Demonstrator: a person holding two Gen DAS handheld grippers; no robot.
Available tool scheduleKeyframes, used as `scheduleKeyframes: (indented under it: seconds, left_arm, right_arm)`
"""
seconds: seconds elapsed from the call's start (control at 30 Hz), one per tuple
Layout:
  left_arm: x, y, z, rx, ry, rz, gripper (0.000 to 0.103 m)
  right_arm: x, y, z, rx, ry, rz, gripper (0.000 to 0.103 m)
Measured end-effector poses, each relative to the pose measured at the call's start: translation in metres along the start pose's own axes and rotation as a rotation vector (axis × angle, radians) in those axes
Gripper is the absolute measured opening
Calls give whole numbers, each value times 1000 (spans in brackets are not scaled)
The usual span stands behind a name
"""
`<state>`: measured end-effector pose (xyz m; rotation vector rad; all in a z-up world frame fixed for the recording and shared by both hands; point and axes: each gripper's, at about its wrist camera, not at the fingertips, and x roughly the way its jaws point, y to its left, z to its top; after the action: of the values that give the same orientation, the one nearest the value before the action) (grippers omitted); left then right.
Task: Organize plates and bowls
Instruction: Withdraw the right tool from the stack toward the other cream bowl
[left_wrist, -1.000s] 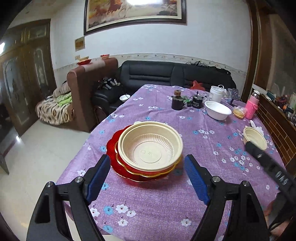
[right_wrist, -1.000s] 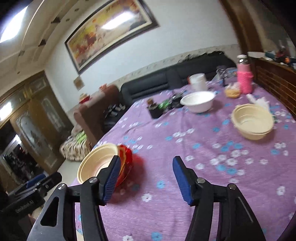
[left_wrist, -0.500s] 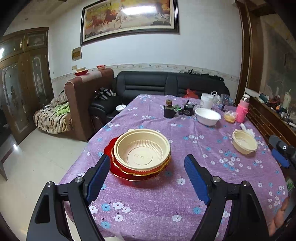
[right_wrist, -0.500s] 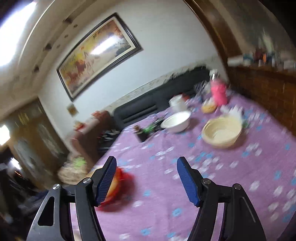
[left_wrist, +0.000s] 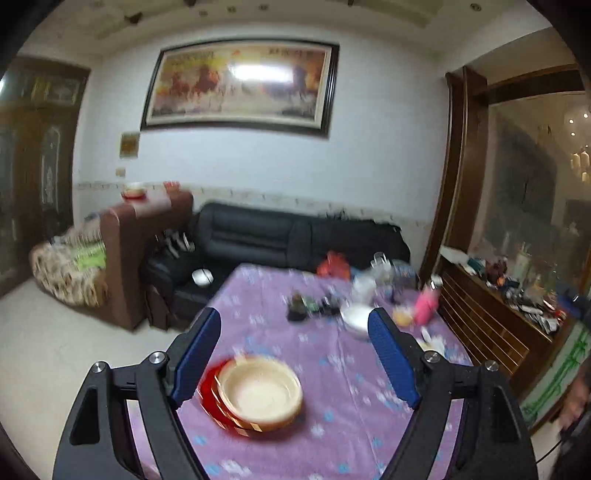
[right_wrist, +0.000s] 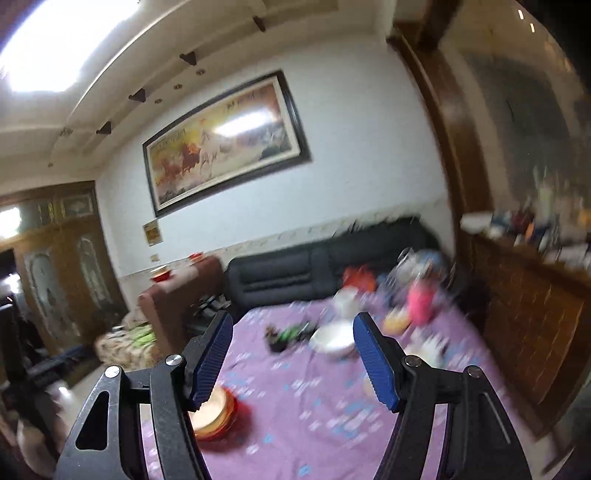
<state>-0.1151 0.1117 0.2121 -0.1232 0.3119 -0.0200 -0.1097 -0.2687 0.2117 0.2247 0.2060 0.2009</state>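
Left wrist view shows my left tongs (left_wrist: 295, 354) spread wide with nothing between the blue pads (left_wrist: 392, 357), held above the purple flowered tablecloth (left_wrist: 351, 413). Below them, near the table's front left part, sits the stack: a cream bowl (left_wrist: 260, 393) nested on gold-rimmed red plates (left_wrist: 210, 397). The bowl is upright and touches neither pad. Farther back a white bowl (left_wrist: 355, 316) rests partly hidden behind my right-side pad, with a pink bottle (left_wrist: 425, 301) just beside it and a dark clutter of small things (left_wrist: 308, 306) to its left; the blur keeps me from telling what these are. A black sofa (left_wrist: 295, 236) stands beyond the table under a framed horse painting (left_wrist: 240, 83).

From the right wrist view, my right tongs (right_wrist: 291, 358) are also apart and empty. The same stack (right_wrist: 214, 411) shows low on the left, partly behind my left-side finger (right_wrist: 212, 358). The white bowl (right_wrist: 332, 338) lies between the pads in the picture but well beyond them, on the cloth. Everything here is smeared by motion.
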Motion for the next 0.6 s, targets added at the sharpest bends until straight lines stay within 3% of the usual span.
scheduleKeyframes:
  seconds: [0.17, 0.23, 0.33, 0.43, 0.6]
  left_arm:
    - [-27, -21, 73, 139, -110, 119, 87]
    - [-35, -36, 95, 207, -156, 175, 96]
    - [-40, -56, 118, 254, -204, 256, 98]
    - [-31, -71, 115, 257, -172, 221, 99]
    - [2, -87, 81, 225, -59, 136, 99]
  right_arm:
    - [-25, 4, 107, -128, -116, -184, 72]
    - [-26, 4, 149, -157, -116, -251, 72]
    - [-24, -7, 183, -128, -109, -299, 73]
    - [-17, -22, 180, -103, -102, -289, 74]
    - [23, -45, 116, -146, 10, -242, 76]
